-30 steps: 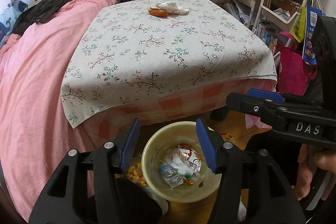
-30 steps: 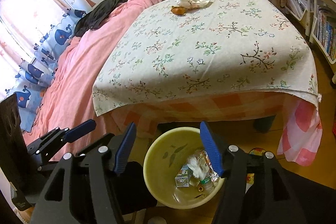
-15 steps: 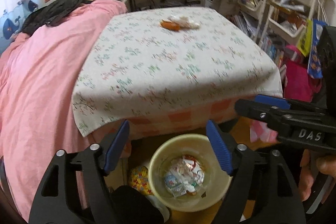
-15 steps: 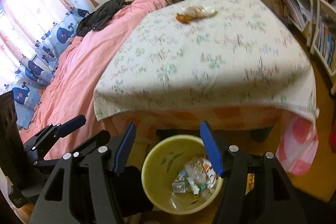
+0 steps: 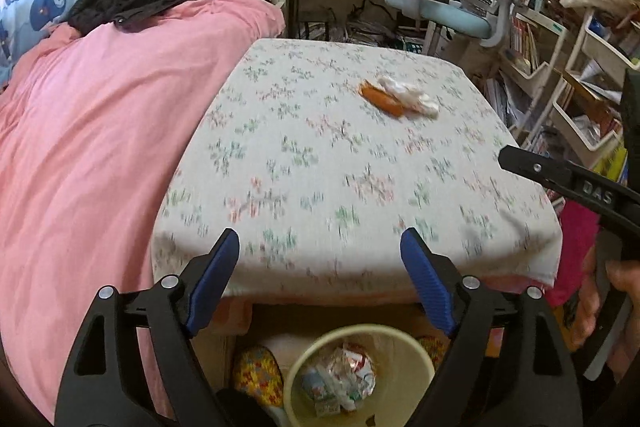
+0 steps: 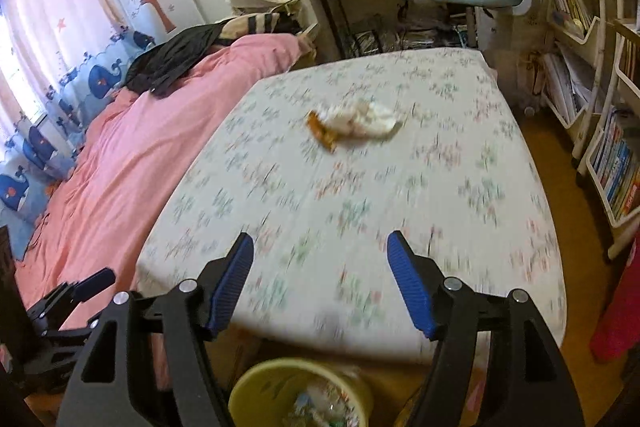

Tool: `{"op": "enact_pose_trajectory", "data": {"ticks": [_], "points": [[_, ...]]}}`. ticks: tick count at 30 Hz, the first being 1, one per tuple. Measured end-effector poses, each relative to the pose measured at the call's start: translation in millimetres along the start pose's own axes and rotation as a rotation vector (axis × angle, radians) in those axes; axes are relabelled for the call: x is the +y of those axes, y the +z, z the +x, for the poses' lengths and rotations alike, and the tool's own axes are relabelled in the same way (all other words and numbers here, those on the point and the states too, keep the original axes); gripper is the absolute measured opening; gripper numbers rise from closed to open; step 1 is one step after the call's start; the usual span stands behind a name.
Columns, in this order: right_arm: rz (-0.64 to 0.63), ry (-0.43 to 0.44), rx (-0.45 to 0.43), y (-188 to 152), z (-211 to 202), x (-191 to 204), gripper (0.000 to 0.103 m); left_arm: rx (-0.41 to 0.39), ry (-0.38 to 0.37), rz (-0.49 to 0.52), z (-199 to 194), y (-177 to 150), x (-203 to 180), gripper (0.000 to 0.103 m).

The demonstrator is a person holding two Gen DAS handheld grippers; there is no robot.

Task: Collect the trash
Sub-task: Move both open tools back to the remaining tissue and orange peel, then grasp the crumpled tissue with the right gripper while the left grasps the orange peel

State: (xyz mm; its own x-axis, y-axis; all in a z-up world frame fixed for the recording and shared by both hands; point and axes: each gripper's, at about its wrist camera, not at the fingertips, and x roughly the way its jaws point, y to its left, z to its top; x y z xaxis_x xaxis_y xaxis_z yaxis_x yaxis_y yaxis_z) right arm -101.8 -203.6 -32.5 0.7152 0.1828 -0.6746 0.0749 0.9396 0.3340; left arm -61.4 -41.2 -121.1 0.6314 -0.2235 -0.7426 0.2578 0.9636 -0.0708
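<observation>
Both claws stand spread with nothing between the blue pads. The left claw (image 5: 320,279) has just been opening wider, and the right claw (image 6: 320,279) has been opening too, which I read as readiness for the next pick.

The trash still to collect lies on the desk (image 5: 280,187), a table under a floral cloth. An orange wrapper (image 5: 382,99) touches a crumpled white tissue (image 5: 408,95) at about one o'clock from the left claw, well apart from it. In the right wrist view the same wrapper (image 6: 322,131) and tissue (image 6: 366,121) sit near twelve o'clock, far across the cloth.

The yellow bin (image 5: 360,371) stands on the floor at six o'clock, just under the desk's near edge, probably so that pieces can be dropped straight off the desk. It already holds crumpled wrappers.

Motion blur smears the cloth and the trash, so whether wrapper and tissue are two pieces or more I cannot tell. The bin (image 6: 300,391) is cut off by the lower frame edge in the right wrist view. A pink quilt (image 5: 100,147) covers the bed at nine o'clock. A hand (image 5: 612,307) shows only in part at three o'clock.
</observation>
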Motion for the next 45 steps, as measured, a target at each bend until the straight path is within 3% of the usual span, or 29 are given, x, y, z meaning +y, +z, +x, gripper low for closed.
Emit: {"op": "enact_pose_trajectory", "data": {"ticks": [7,19,23,27,34,40,41,42,43,45], "points": [[-0.004,-0.006,-0.034,43,48,-5,0.067,0.003,0.004,-0.009,39,43,0,0.081],[-0.001,-0.033,0.011,86,126,-20,0.067,0.046,-0.022,-0.08,127,104,-8,0.082],[0.0,-0.066,0.065,89,147,-37,0.056,0.053,-0.029,-0.098,150,117,-13,0.082],[-0.025,-0.095,0.08,91,146,-48,0.032,0.059,-0.034,-0.102,175,132,-24,0.082],[0.002,-0.109,0.097,93,144,-75,0.029,0.068,-0.058,-0.081,208,152,-53,0.082],[0.006,-0.078,0.1,94,144,-76,0.029,0.119,-0.02,-0.054,243,161,-71,0.082],[0.0,-0.076,0.101,94,143,-76,0.029,0.129,-0.015,-0.058,248,161,-72,0.079],[-0.002,-0.074,0.103,95,144,-75,0.028,0.132,-0.02,-0.061,250,159,-72,0.066],[-0.003,-0.07,0.103,95,144,-75,0.028,0.126,-0.013,-0.056,250,158,-72,0.062],[0.0,-0.06,0.103,95,143,-75,0.027,0.125,-0.049,-0.034,247,157,-72,0.027]]}}
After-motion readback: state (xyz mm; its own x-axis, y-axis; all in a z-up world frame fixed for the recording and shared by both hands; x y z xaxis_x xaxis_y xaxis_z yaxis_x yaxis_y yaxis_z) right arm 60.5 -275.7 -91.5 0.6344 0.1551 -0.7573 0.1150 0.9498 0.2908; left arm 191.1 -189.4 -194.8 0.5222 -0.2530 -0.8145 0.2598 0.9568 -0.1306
